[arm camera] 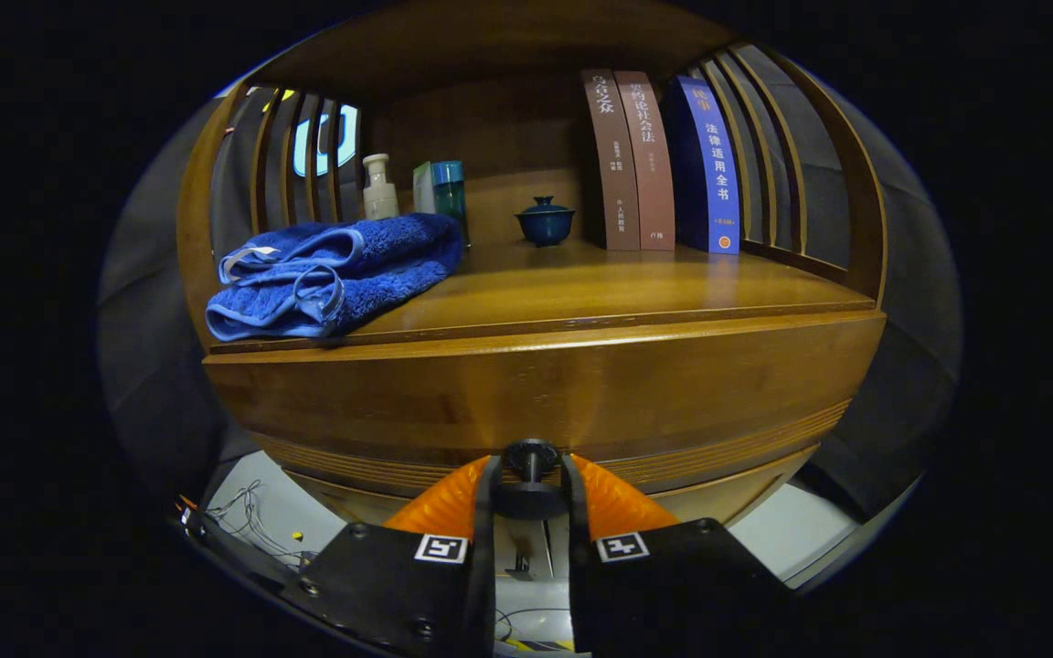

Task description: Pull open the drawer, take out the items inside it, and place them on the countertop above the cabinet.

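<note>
Gripper [531, 475] narrow, both fingers pinched on dark round drawer knob [531, 454] between tips. Drawer front [545, 393] just ahead of fingers, wide wooden panel; cannot tell how far out it stands. Countertop [600, 288] above and beyond drawer. On it, ahead to left: folded blue towel [330, 270] near front edge. Behind towel: pale pump bottle [379, 187], teal bottle [450, 192]. Straight ahead, far back: small dark lidded cup [545, 219]. Ahead right: three upright books [659, 164].
</note>
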{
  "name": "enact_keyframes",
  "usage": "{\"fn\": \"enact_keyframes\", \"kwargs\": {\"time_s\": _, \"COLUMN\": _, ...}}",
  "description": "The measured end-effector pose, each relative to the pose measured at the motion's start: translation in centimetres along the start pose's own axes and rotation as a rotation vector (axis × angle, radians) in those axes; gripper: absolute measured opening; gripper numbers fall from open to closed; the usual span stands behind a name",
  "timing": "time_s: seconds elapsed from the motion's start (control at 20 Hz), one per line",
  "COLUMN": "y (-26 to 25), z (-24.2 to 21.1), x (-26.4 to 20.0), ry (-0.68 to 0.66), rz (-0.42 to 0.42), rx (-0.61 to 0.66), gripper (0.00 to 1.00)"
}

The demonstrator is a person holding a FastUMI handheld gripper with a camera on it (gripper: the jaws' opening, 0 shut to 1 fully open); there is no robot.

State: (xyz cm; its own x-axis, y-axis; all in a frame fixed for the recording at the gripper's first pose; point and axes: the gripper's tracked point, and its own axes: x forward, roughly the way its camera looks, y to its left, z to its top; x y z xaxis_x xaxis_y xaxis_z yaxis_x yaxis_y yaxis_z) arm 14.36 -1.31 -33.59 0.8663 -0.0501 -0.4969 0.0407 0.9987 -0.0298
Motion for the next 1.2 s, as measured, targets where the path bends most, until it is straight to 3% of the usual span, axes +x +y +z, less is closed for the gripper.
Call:
{"fn": "enact_keyframes", "kwargs": {"time_s": 0.35, "y": 0.1, "z": -0.4, "x": -0.4, "ry": 0.036, "rz": -0.003, "rx": -0.013, "gripper": 0.36}}
{"fn": "enact_keyframes", "kwargs": {"time_s": 1.2, "y": 0.1, "z": -5.5, "x": -11.7, "ry": 0.107, "rz": -0.002, "rx": -0.002, "gripper": 0.36}}
